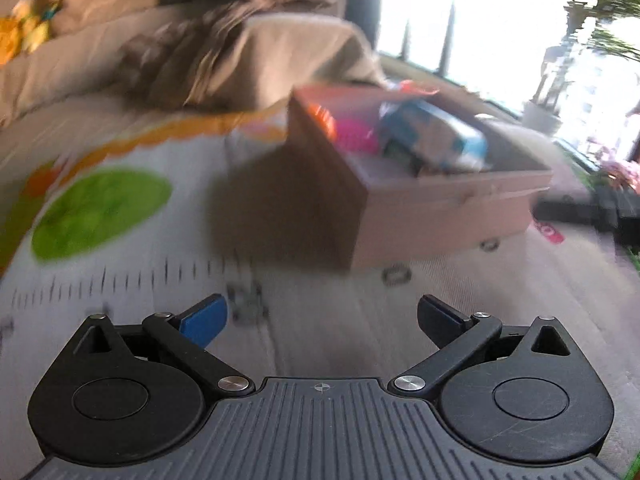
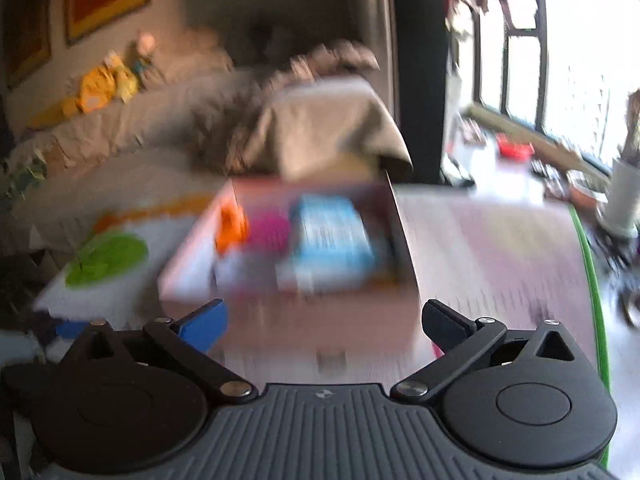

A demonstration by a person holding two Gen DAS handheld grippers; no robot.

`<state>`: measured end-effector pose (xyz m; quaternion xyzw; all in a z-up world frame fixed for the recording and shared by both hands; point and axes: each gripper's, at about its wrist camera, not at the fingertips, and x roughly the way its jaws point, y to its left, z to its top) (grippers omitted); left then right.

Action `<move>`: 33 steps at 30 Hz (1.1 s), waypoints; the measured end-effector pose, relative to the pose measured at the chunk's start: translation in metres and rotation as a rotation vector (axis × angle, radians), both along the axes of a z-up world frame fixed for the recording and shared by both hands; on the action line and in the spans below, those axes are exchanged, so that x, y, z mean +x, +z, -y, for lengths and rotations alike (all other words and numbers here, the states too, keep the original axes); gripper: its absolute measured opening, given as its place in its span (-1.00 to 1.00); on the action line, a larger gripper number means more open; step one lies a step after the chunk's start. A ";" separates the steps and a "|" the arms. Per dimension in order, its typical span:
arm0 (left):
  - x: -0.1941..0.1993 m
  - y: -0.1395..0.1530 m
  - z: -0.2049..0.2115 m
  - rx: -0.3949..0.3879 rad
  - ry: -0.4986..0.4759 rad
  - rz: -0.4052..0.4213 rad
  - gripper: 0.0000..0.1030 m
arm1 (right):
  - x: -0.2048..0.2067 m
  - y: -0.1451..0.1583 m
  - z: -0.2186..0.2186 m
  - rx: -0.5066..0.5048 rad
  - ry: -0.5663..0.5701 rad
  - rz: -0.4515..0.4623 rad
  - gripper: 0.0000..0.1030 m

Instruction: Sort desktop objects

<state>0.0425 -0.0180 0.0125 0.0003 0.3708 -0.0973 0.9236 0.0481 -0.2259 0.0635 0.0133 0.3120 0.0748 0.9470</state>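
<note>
A pink open box (image 1: 448,200) stands on the table ahead of my left gripper (image 1: 322,320), which is open and empty above the mat. The box holds a blue carton (image 1: 436,140), a magenta thing (image 1: 356,136) and an orange thing (image 1: 326,118). Two small metal rings (image 1: 396,274) lie on the table just before the box. In the right wrist view the same box (image 2: 192,268) lies straight ahead, with the blue carton (image 2: 332,236), magenta thing (image 2: 270,228) and orange thing (image 2: 232,226) inside. My right gripper (image 2: 324,322) is open and empty near the box's near wall. Both views are blurred.
A white mat with a green spot (image 1: 100,212) covers the table's left part. A brown covered sofa (image 1: 260,60) with yellow toys (image 2: 104,84) stands behind. A bright window (image 1: 480,12) and plant pots (image 2: 620,200) are at the right. A green table edge (image 2: 592,280) runs along the right.
</note>
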 end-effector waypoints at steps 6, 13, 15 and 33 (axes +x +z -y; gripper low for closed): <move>-0.014 -0.012 0.008 0.073 0.108 0.019 1.00 | -0.018 -0.054 -0.004 -0.087 -0.046 -0.091 1.00; -0.019 -0.016 0.015 0.084 0.181 0.069 1.00 | -0.006 -0.061 -0.020 -0.201 -0.011 -0.050 1.00; -0.020 -0.016 0.018 0.093 0.188 0.075 1.00 | -0.007 -0.066 -0.015 -0.150 -0.027 -0.033 1.00; -0.019 -0.015 0.017 0.087 0.187 0.071 1.00 | -0.005 -0.068 -0.007 -0.075 -0.051 -0.054 1.00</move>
